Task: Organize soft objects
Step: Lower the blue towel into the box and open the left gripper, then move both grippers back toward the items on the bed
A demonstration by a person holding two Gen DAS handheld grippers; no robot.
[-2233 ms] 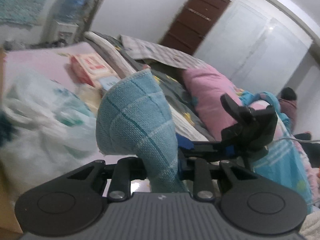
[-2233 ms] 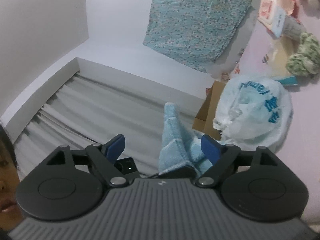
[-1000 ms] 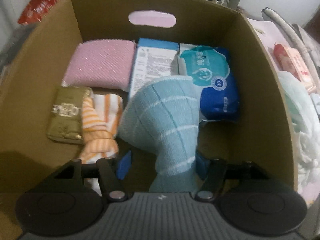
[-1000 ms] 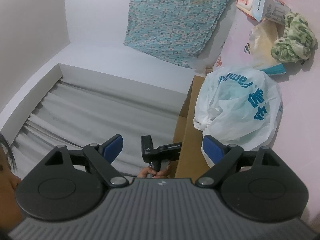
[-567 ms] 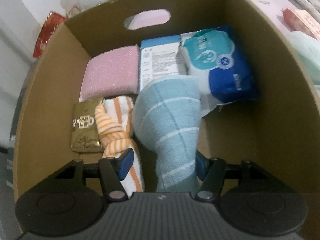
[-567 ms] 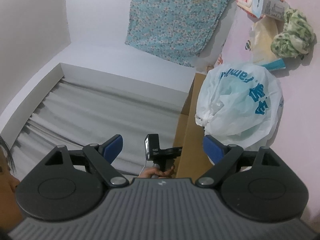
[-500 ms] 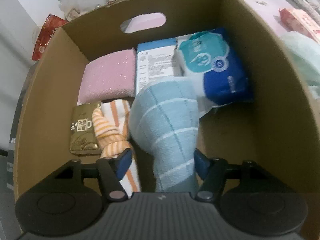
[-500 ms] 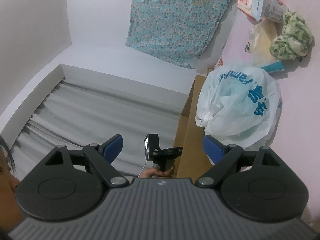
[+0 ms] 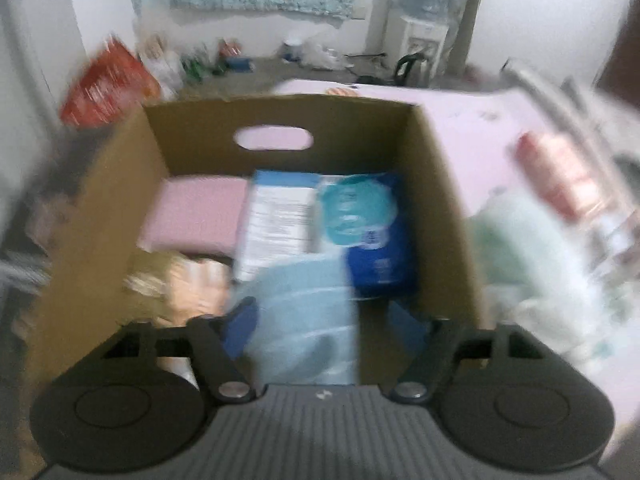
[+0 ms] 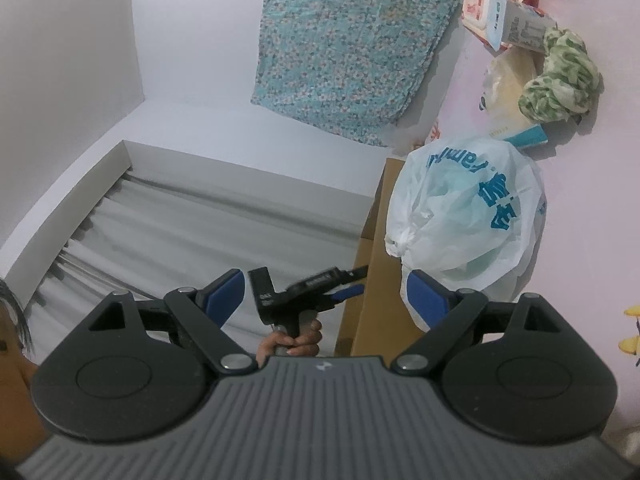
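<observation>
A light blue checked towel [image 9: 300,300] lies low in the cardboard box [image 9: 436,208], between the blue pads of my left gripper [image 9: 324,322]. The jaws are closing, and a gap shows between the towel and the right pad. The picture is smeared by motion. The box also holds a folded pink cloth [image 9: 196,216], an orange striped cloth [image 9: 196,284], a white and blue carton [image 9: 280,220] and a blue tissue pack [image 9: 368,232]. My right gripper [image 10: 324,294] is open and empty, pointing level at the box's outer wall [image 10: 372,280]. A hand [image 10: 292,340] holds the left gripper [image 10: 320,284] there.
On the pink bed sheet [image 10: 600,160] beside the box sit a knotted white plastic bag [image 10: 468,216], a green patterned cloth [image 10: 560,76] and wrapped tissue packs [image 10: 500,4]. A floral curtain [image 10: 344,44] hangs on the wall. A water dispenser [image 9: 424,28] stands beyond the box.
The left gripper has lifted and drawn back from the box, so more of the room shows. The blue towel stays down in the box. The right gripper has kept still.
</observation>
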